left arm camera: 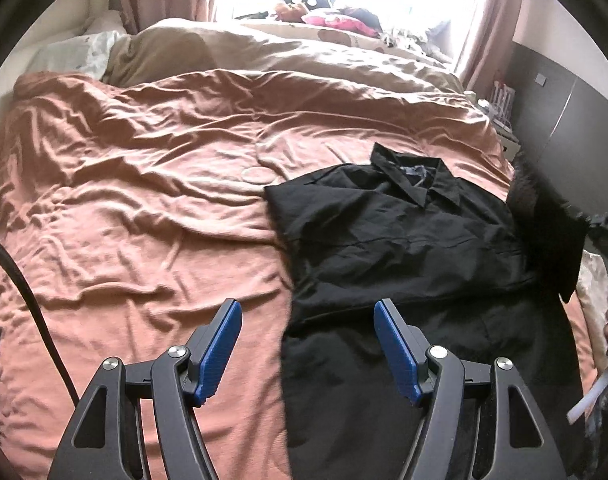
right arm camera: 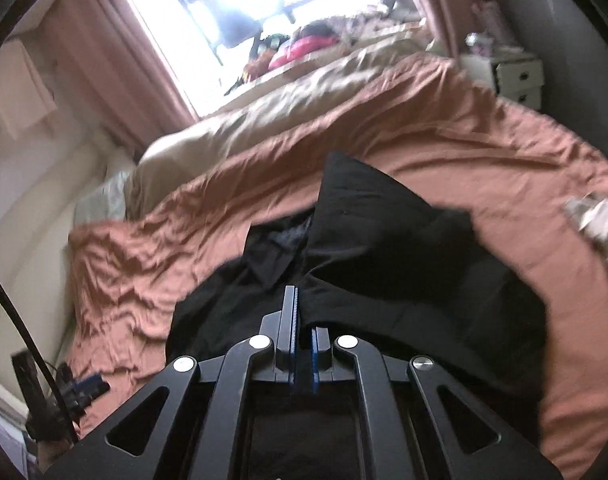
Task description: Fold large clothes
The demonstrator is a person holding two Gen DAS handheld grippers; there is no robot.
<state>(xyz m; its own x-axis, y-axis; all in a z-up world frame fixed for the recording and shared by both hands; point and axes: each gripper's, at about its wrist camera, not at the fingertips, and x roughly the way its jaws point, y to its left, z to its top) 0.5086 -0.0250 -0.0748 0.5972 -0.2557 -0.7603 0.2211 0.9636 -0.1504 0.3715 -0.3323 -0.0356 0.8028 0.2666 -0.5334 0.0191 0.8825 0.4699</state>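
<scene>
A black collared shirt (left arm camera: pixel 403 240) lies on the pink bedspread (left arm camera: pixel 144 200), collar toward the far side, its left part folded in. My left gripper (left arm camera: pixel 307 320) is open and empty, hovering above the shirt's near left edge. My right gripper (right arm camera: pixel 302 308) is shut on the shirt's right side (right arm camera: pixel 383 232) and holds that flap lifted above the rest of the shirt (right arm camera: pixel 224 320). In the left wrist view the lifted flap (left arm camera: pixel 543 224) hangs at the right edge.
A beige duvet (left arm camera: pixel 304 52) and pillows (left arm camera: pixel 76 52) lie at the far side of the bed under a bright window. A white drawer unit (right arm camera: pixel 515 76) stands by the bed. A light cloth (right arm camera: pixel 599 220) lies at the right.
</scene>
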